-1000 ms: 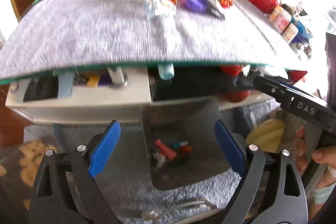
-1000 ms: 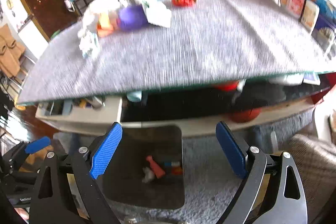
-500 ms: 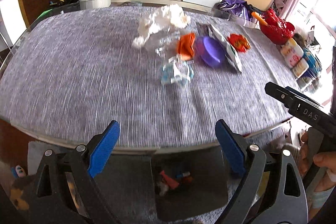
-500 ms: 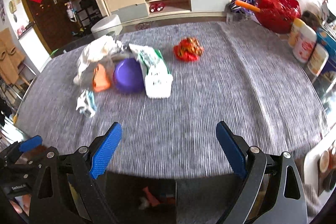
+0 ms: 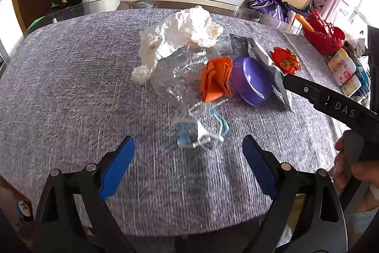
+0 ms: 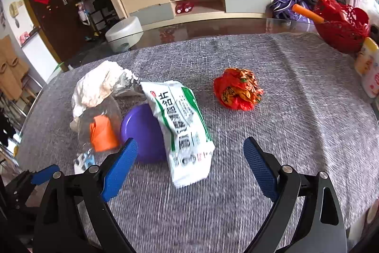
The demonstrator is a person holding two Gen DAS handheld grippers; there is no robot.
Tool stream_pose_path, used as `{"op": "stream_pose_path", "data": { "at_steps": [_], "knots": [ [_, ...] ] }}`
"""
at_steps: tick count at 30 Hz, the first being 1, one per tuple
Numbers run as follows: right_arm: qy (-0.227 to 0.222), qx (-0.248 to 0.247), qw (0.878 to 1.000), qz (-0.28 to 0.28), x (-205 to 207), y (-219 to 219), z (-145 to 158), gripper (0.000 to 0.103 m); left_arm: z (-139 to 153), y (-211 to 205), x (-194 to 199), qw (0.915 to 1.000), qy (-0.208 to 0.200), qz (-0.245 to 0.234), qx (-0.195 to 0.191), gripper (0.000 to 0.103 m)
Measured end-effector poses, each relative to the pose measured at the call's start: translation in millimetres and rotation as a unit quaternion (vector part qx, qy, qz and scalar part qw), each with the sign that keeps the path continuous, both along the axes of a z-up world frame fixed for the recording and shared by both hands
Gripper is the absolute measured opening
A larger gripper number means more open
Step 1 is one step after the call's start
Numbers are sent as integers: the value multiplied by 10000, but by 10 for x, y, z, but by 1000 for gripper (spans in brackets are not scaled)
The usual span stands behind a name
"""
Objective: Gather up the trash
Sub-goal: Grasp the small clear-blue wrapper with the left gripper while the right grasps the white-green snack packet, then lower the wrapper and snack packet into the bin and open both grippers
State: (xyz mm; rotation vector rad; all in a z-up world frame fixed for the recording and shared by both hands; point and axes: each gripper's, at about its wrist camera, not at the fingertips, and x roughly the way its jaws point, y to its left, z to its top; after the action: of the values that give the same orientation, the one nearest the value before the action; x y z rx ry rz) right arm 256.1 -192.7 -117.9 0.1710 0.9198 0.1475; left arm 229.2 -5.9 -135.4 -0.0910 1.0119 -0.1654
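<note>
— Both grippers wide, nothing held? 
— Yes. The left gripper (image 5: 187,155) hangs above the table's (image 5: 59,77) near edge, just short of a clear wrapper (image 5: 201,129). 
— And the right gripper (image 6: 189,158)? 
— Its jaws frame the near end of the white packet (image 6: 182,125), with the purple lid (image 6: 142,132) left and the red wad (image 6: 238,89) farther right.

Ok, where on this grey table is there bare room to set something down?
Bare cloth spreads left of the white crumpled paper to the table's edge, and along the near edge beside both grippers. Another patch lies right of the red wrapper ball. The middle is crowded: clear plastic, orange paper, purple lid, white packet.
</note>
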Motion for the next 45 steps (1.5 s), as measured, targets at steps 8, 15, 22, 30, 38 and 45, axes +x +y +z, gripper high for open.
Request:
{"op": "stream_pose_path", "data": {
  "at_steps": [8, 15, 22, 30, 38, 45],
  "knots": [
    [253, 246, 9993, 103, 161, 5, -194, 63, -86, -48, 173, 9998, 27, -164, -120, 57],
    [202, 207, 9993, 228, 79, 39, -177, 34, -121, -124, 164, 9988, 20, -429, -242, 23],
    [97, 140, 9995, 254, -109, -8, -53, 33, 20, -214, -18, 9979, -185, -613, -119, 12],
    [-219, 110, 9995, 223, -513, -77, 336, 33, 385, -209, -403, 9969, -543, -571, -54, 12],
    [-431, 49, 9984, 376, -1104, -1, 588, 33, 720, -175, -926, 9953, -804, -536, -26, 12],
    [-366, 60, 9979, 523, -1573, 61, 531, 33, 681, -126, -1392, 9956, -731, -582, -48, 12]
  ]
}}
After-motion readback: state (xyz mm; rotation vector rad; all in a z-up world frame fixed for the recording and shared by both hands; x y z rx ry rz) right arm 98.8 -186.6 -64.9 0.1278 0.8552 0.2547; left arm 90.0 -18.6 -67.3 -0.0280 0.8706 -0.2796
